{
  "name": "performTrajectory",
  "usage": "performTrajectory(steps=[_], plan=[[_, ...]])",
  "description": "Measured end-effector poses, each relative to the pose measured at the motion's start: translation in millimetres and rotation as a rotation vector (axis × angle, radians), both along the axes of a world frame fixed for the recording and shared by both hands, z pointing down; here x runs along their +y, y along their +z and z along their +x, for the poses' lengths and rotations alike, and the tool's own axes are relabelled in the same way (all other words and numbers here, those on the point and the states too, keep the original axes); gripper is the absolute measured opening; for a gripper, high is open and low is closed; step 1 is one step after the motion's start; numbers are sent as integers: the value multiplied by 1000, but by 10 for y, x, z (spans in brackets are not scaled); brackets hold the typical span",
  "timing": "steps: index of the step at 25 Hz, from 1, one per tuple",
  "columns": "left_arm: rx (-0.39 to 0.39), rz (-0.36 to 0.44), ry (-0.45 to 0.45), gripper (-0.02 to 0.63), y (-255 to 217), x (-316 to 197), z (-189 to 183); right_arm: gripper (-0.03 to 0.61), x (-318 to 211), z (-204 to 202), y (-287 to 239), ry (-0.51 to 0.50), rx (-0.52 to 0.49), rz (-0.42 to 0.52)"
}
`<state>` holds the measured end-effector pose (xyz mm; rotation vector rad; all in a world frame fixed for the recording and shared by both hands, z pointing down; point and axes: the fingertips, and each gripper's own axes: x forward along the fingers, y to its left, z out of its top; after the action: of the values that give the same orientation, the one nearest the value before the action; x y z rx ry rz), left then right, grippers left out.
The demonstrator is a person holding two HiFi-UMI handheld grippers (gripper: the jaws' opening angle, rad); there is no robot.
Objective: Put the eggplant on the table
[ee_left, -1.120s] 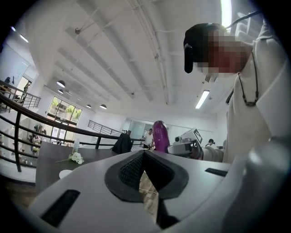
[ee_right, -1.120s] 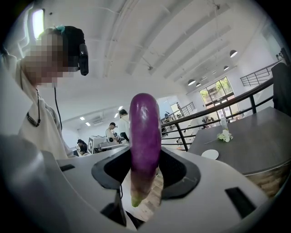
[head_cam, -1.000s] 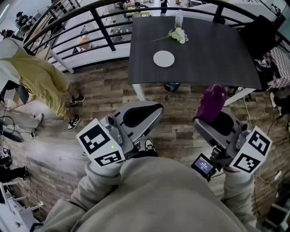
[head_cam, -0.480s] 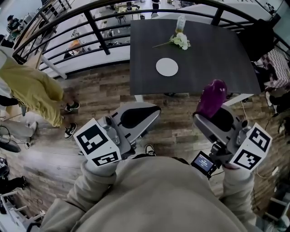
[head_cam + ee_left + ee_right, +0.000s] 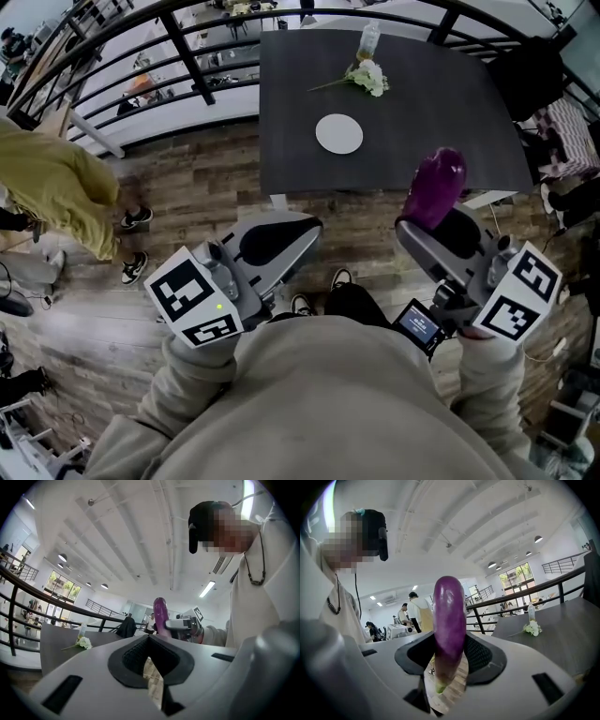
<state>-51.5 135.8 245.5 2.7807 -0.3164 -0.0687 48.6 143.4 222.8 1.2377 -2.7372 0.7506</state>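
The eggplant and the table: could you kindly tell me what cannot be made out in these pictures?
- Lower end of the eggplant: hidden by the right tool, head view.
- Legs of the table: mostly hidden under its top, head view.
- Label of the bottle: too small to read, every view.

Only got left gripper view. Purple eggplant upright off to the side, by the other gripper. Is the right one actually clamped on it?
Observer: Yes. The right gripper view shows the right gripper with its jaws pressed on the eggplant from both sides, stem end down.
Operator: Over the table yet?
Observer: Not quite. In the head view the eggplant is at the near edge of the table, and the gripper body is over the wood floor.
Operator: Anything on the table I can't see?
Observer: A white plate sits mid-table, off to the left of the eggplant.
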Motion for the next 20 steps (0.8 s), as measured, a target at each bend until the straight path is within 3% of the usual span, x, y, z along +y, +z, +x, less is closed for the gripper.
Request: performTrajectory(steps=[8,20], plan=[[10,-32,-72,5,33,-317,85,196,-366,157,-10,-55,6,14],[19,6,-79,5,-183,-904,807,196,-958,900,-103,-63,-22,65]])
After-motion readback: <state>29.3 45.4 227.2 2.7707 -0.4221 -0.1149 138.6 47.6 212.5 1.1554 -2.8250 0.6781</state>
